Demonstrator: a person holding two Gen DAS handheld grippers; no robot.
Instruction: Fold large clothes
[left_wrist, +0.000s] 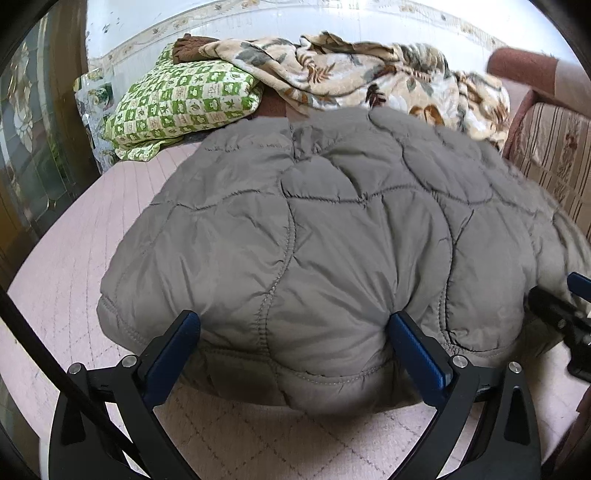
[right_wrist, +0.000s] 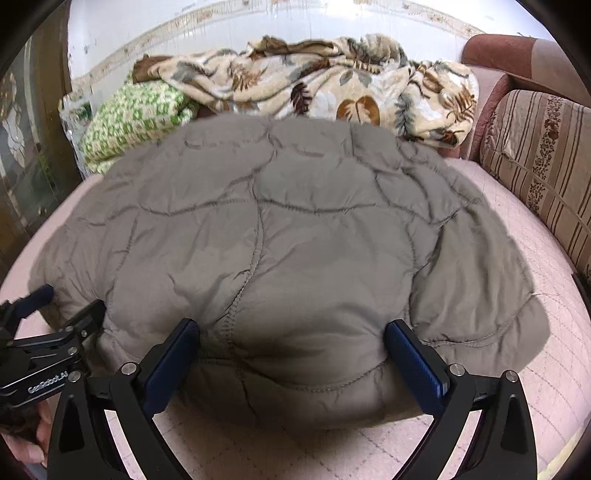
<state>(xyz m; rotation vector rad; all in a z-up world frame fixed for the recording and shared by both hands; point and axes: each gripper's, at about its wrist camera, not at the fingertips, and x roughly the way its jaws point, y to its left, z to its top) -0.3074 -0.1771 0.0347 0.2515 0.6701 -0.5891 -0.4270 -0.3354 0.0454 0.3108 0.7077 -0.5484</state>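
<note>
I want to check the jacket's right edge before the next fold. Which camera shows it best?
The right wrist view: the gray quilted jacket shows its right edge whole, lying on the pink bedspread. In the left wrist view, that side of the jacket blurs toward the frame border.

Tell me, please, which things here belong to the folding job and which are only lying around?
For the job: grey quilted jacket, left gripper, right gripper.

Lying about: green checked pillow, leaf-patterned blanket, striped sofa cushion.
</note>
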